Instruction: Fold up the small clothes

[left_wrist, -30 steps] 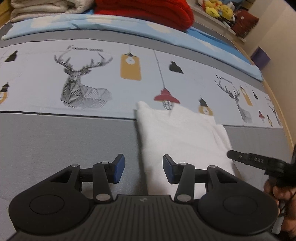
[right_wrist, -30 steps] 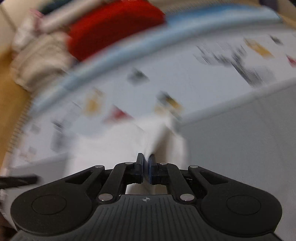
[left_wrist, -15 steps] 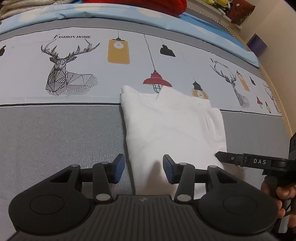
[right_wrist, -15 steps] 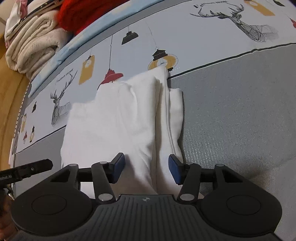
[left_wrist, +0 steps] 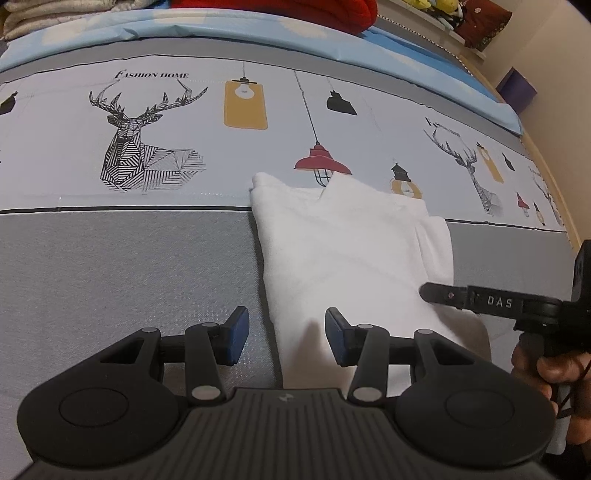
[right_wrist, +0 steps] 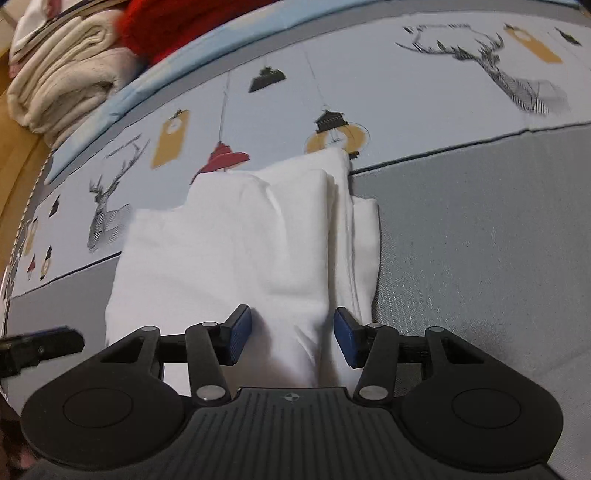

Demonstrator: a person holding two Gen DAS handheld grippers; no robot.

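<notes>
A white garment (left_wrist: 347, 251) lies folded lengthwise into a long strip on the printed bed sheet; it also shows in the right wrist view (right_wrist: 236, 251), with stacked layers along its right edge. My left gripper (left_wrist: 286, 341) is open, its jaws straddling the near left edge of the garment. My right gripper (right_wrist: 291, 341) is open over the garment's near right part, holding nothing. The right gripper's finger (left_wrist: 476, 299) reaches in from the right in the left wrist view.
The bed sheet (left_wrist: 147, 258) has a grey band near me and a pale band with deer and lamp prints. A red blanket (left_wrist: 295, 11) and cream folded blankets (right_wrist: 62, 85) lie at the far edge. A purple box (left_wrist: 517, 90) stands beyond the bed.
The right gripper went from shut to open and settled over the garment's near end. The left gripper stayed open and moved slightly closer to the garment.
</notes>
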